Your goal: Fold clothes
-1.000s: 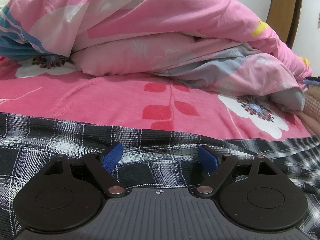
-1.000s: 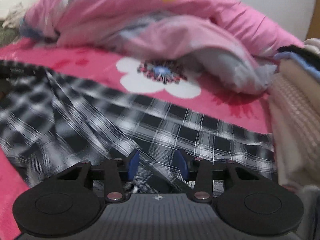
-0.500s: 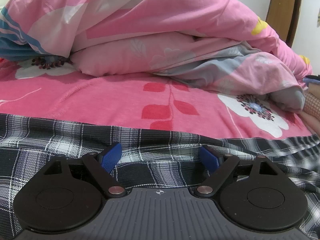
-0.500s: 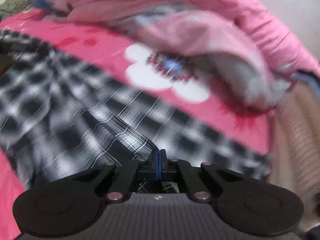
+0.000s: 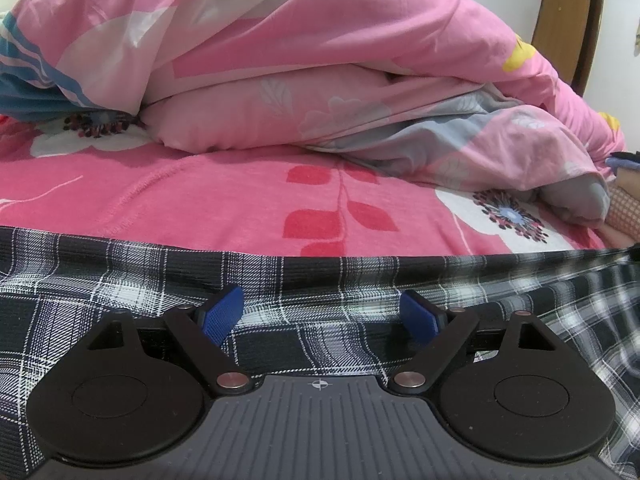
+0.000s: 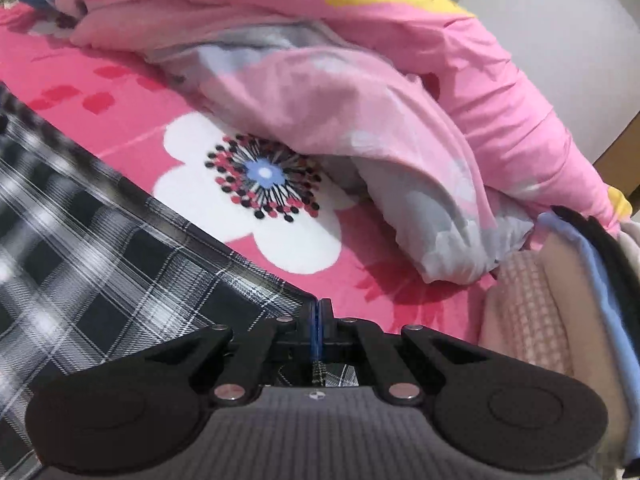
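Left gripper [image 5: 320, 314] spread wide, low over plaid shirt [image 5: 320, 280], right gripper [image 6: 317, 320] tilted, pinching shirt edge

Left gripper [image 5: 322, 314]: two black linkage arms, each ending in a blue pad [image 5: 222, 312] with a fine ribbed texture. Each arm pivots on a round silver rivet [image 5: 231, 380]. Outboard of the arms sit two black teardrop-shaped plates, each with a shallow circular recess. The base is dark grey with parallel raised ribs and carries a small white crosshair mark [image 5: 321, 384] at its front edge.

Right gripper [image 6: 317, 330]: same construction, with black arms, silver rivets [image 6: 229, 391], black teardrop plates, ribbed grey base and crosshair mark. Its blue pads show only as thin edges.
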The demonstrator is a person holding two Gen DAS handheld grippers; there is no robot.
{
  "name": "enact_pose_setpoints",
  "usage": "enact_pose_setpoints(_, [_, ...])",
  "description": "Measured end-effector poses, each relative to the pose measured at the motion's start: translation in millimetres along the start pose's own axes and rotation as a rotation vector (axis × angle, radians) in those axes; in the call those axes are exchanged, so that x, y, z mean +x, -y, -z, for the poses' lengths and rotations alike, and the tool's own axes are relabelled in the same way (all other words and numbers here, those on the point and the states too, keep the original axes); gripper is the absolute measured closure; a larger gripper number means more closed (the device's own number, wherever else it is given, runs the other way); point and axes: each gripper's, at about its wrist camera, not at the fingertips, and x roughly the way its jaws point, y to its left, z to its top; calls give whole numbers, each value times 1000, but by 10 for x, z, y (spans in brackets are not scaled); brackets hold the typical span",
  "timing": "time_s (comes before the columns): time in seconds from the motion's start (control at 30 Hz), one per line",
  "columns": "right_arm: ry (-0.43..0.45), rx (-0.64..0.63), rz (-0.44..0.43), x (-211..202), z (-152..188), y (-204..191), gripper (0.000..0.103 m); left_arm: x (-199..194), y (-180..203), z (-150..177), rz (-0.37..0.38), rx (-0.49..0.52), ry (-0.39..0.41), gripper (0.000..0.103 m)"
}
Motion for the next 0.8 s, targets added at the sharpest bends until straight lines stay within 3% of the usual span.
enact_pose_setpoints(0.3, [-76,12,14,546,101,-61,103,1,4,-2,-2,2,-1,17])
enact_pose_setpoints(0.5, [-82,163,100,675,275,190,102,6,9,1,-4,6,-3,17])
enact_pose_setpoints(0.63, [-7,371,115,400,424,581,99,8,8,2,-5,8,-3,16])
enact_pose_setpoints(0.7, [66,462,100,132,535,757,83,9,11,2,-7,10,-3,16])
enact_pose_setpoints(0.8, [120,536,91,-189,722,921,77,9,14,3,-9,12,-4,16])
